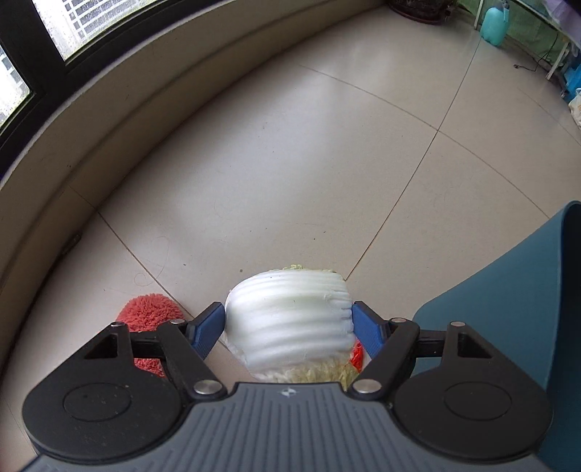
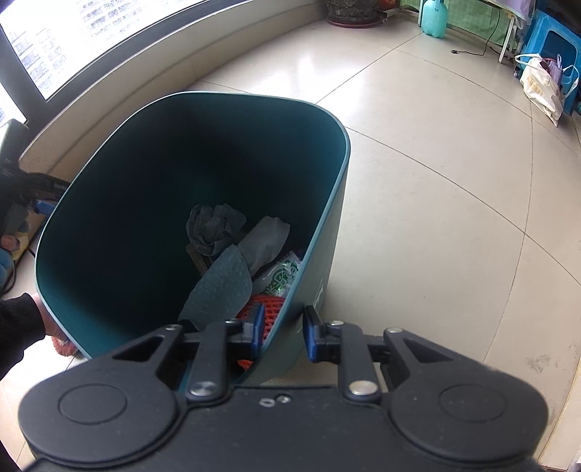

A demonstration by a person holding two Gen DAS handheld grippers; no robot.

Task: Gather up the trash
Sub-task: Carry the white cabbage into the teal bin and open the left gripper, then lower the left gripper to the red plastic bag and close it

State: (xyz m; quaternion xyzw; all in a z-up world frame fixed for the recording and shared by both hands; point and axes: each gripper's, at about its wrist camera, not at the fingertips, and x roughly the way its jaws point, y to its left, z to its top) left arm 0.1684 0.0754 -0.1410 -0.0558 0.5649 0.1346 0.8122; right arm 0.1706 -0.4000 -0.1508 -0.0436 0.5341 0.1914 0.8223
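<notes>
Left gripper (image 1: 288,323) black linkages, blue fingers (image 1: 207,328), silver screws, grey ribbed body, black sleeve (image 2: 18,323)

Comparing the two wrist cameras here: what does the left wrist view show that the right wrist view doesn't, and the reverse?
Left wrist only: the left gripper shut on a white ribbed foam sleeve, with a red fluffy slipper on the floor beneath.

Right wrist only: the bin's inside, holding crumpled grey paper, a green-and-white wrapper and orange netting; the right gripper clamping the bin's near wall; a white shopping bag.

Both: the dark teal plastic bin, the beige tiled floor and the turquoise jug.
</notes>
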